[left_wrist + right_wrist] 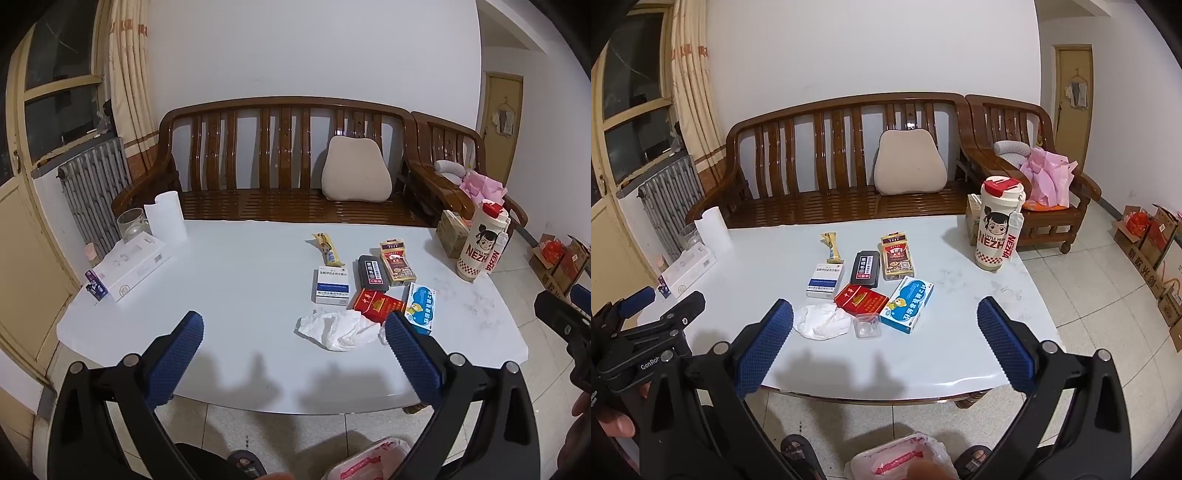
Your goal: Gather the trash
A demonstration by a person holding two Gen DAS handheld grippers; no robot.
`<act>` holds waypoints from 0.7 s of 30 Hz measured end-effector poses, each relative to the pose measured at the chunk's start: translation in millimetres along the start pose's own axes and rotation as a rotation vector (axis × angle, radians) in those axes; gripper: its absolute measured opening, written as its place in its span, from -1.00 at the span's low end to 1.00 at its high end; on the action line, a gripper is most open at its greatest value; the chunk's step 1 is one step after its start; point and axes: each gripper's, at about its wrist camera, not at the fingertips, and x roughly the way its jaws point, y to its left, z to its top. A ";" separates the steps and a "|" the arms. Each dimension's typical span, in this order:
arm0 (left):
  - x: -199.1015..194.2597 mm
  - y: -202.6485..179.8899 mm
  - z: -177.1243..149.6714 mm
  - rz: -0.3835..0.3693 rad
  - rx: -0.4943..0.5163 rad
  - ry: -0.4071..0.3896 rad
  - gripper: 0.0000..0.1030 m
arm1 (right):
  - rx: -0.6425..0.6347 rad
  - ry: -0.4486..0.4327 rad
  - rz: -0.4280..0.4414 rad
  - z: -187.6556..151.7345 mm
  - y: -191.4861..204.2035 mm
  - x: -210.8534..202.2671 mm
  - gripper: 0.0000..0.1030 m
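A crumpled white tissue (338,328) (823,320) lies near the front of the white table (240,280) (979,295). Behind it sit a red box (375,305) (861,300), a blue and white box (421,304) (908,302), a white medicine box (333,285) (825,281), a black case (373,272) (866,268), a brown box (397,263) (897,255) and a yellow snack wrapper (328,249) (832,246). A small clear plastic cup (867,325) lies by the tissue. My left gripper (293,332) and right gripper (885,317) hover open above the table's front edge, holding nothing.
A tall Nezha cup (480,242) (999,223) stands at the table's right, a paper roll (166,218) (713,229), glass jar (131,223) and white box (135,264) at its left. A plastic-lined bin (901,458) sits on the floor below. A wooden bench (288,155) stands behind.
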 end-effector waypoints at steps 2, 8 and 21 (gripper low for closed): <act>-3.7 7.7 2.4 -0.007 0.006 0.000 0.87 | 0.002 0.002 0.003 0.5 -0.2 2.2 0.90; -4.9 8.7 3.6 -0.010 0.013 0.000 0.87 | 0.002 -0.001 0.003 1.0 0.1 3.3 0.90; -3.9 9.4 2.9 -0.005 0.014 0.003 0.87 | 0.003 -0.002 0.004 2.5 -0.4 3.0 0.90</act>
